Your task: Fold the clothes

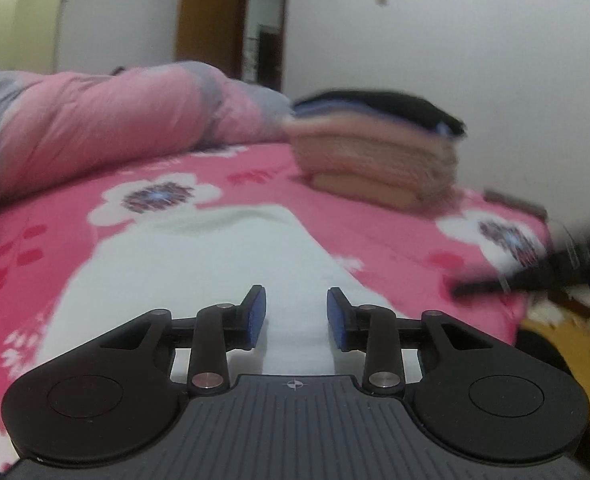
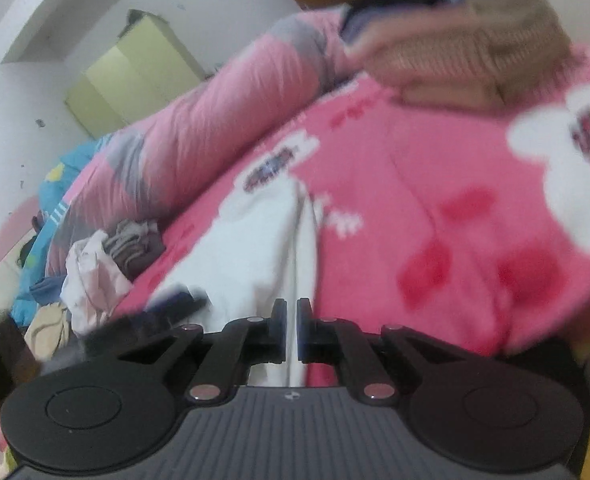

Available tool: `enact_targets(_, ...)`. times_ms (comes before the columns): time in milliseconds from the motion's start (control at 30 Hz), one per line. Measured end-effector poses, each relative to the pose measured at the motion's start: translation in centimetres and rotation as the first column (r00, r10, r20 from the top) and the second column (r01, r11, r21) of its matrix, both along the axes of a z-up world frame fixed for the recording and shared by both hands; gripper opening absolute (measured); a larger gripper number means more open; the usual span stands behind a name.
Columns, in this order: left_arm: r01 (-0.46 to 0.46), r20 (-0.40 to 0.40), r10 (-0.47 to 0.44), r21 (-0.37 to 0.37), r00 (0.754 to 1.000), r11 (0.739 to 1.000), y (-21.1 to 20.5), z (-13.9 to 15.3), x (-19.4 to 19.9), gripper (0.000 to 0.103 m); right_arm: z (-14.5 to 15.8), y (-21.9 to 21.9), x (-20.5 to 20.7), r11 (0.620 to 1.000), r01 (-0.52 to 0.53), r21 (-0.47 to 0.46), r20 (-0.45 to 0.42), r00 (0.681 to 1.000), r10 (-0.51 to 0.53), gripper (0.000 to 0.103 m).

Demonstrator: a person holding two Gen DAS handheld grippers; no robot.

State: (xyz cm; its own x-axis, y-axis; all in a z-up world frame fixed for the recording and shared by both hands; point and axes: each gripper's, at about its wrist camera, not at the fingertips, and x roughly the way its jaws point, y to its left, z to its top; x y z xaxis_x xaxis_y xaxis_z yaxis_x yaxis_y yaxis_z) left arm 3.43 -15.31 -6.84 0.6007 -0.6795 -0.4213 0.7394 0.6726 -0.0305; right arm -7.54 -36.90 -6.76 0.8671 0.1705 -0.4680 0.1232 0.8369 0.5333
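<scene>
A white garment (image 1: 199, 264) lies flat on the pink flowered bed sheet (image 1: 395, 232). My left gripper (image 1: 295, 316) is open, low over the garment's near edge, with white cloth between its blue pads. In the right wrist view the same white garment (image 2: 255, 252) runs away from me. My right gripper (image 2: 292, 330) is nearly shut on a thin fold of the white garment at its right edge. The right gripper also shows blurred at the right of the left wrist view (image 1: 535, 276).
A stack of folded clothes (image 1: 379, 152), tan below and dark on top, stands at the back right of the bed. A rolled pink and grey quilt (image 1: 107, 120) lies along the back. Loose clothes (image 2: 95, 272) are piled at the left.
</scene>
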Motion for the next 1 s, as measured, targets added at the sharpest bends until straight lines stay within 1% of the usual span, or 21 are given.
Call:
enact_targets(33,0.003,0.007,-0.003,0.025,1.0,1.0,-0.6,-0.5,-0.4,0.033,0.5,0.5,0.7,0.999,-0.017,-0.034,0.025,1.0,0.018,0.004)
enact_targets(100,0.01,0.04,-0.012,0.04,0.999,0.999,-1.4,-1.2,-1.4,0.033,1.5,1.4,2.1,0.993,-0.05,-0.104,0.072,0.996,0.057,0.004)
enact_targets(200,0.02,0.08,-0.025,0.066,0.996,0.998,-2.3,-1.6,-2.6,0.034,0.6,3.2,5.0,0.97,-0.146,-0.196,0.076,0.984,0.164,0.004)
enact_targets(233,0.021,0.095,-0.028,0.075,0.995,0.997,-2.5,-1.7,-2.9,0.034,-0.7,3.4,6.2,0.958,-0.159,-0.24,0.025,0.985,0.17,0.004)
enact_targets(267,0.021,0.092,-0.028,0.074,0.995,0.997,-2.5,-1.8,-2.9,0.035,-2.0,3.2,7.1,0.951,-0.154,-0.269,-0.046,0.988,0.147,0.004)
enact_targets(300,0.022,0.089,-0.028,0.074,0.996,0.997,-2.5,-1.9,-2.9,0.036,-2.4,2.5,7.4,0.959,-0.145,-0.244,-0.067,0.989,0.132,0.0)
enact_targets(367,0.025,0.086,-0.031,0.068,0.996,0.997,-2.4,-2.0,-2.9,0.037,-3.1,1.1,7.7,0.975,-0.124,-0.186,-0.104,0.989,0.106,0.0)
enact_targets(467,0.026,0.08,-0.03,0.051,0.996,0.998,-2.1,-2.1,-2.7,0.038,-0.2,1.8,7.8,0.944,-0.12,-0.307,-0.031,0.993,0.116,0.0)
enact_targets(533,0.024,0.078,-0.028,0.045,0.997,0.999,-2.1,-2.2,-2.7,0.04,0.9,2.2,8.9,0.934,-0.133,-0.333,0.014,0.989,0.146,0.0)
enact_targets(600,0.022,0.081,-0.025,0.045,0.996,0.999,-2.1,-2.3,-2.9,0.04,1.1,2.9,11.0,0.913,-0.164,-0.372,0.037,0.981,0.191,0.0)
enact_targets(700,0.023,0.073,-0.025,0.034,0.997,0.999,-2.1,-2.4,-2.9,0.041,-1.6,2.6,15.1,0.872,-0.203,-0.444,-0.056,0.978,0.2,0.0)
enact_targets(833,0.033,0.064,-0.033,0.007,0.997,0.999,-1.8,-2.6,-2.7,0.043,-1.4,2.1,15.2,0.856,-0.15,-0.494,-0.074,0.989,0.13,0.0)
enact_targets(867,0.036,0.065,-0.036,-0.004,0.997,0.999,-1.7,-2.7,-2.7,0.043,-0.5,2.3,14.7,0.853,-0.143,-0.502,-0.044,0.989,0.139,0.0)
enact_targets(900,0.04,0.065,-0.039,-0.012,0.997,0.999,-1.6,-2.8,-2.6,0.043,0.3,2.3,14.4,0.862,-0.154,-0.482,-0.017,0.986,0.167,0.0)
enact_targets(1000,0.051,0.049,-0.048,-0.043,0.998,0.998,-1.1,-2.8,-2.4,0.044,1.2,3.0,15.9,0.846,-0.181,-0.501,0.027,0.974,0.224,0.0)
